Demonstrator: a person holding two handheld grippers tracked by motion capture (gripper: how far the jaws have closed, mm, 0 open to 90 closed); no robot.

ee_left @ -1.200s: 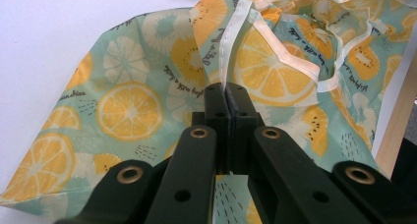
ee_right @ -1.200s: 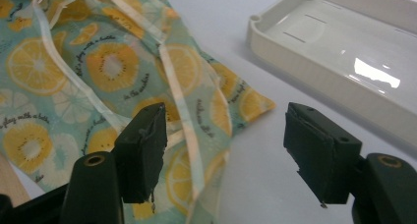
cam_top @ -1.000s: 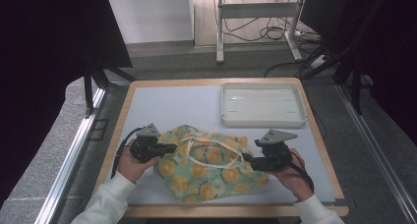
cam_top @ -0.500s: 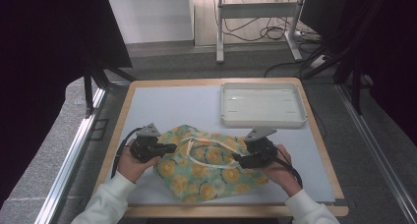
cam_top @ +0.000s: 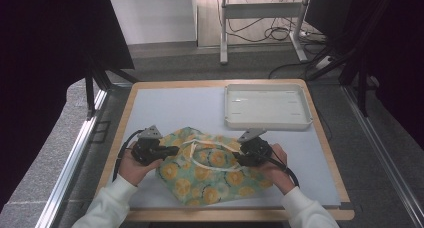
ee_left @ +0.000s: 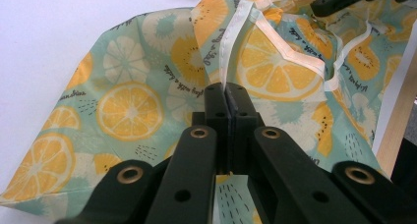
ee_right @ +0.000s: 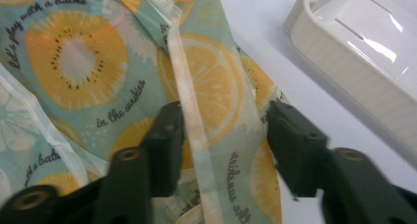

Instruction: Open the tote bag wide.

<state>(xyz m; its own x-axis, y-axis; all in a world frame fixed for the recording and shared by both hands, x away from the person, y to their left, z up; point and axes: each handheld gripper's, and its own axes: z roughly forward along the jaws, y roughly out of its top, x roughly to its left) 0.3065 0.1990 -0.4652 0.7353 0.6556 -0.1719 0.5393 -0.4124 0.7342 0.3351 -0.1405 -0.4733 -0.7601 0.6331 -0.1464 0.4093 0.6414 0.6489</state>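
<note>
Currently we list: left gripper clamped on fruit-print cloth; right gripper just closing, cloth fold between jaws, unpinched; tray beside it.

Grey floor, white wall

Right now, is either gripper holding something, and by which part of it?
The left gripper is shut on the fruit-print cloth, pinching a white-trimmed edge. The right gripper has just been closing; its fingers straddle a fold of the cloth but do not pinch it yet.
</note>
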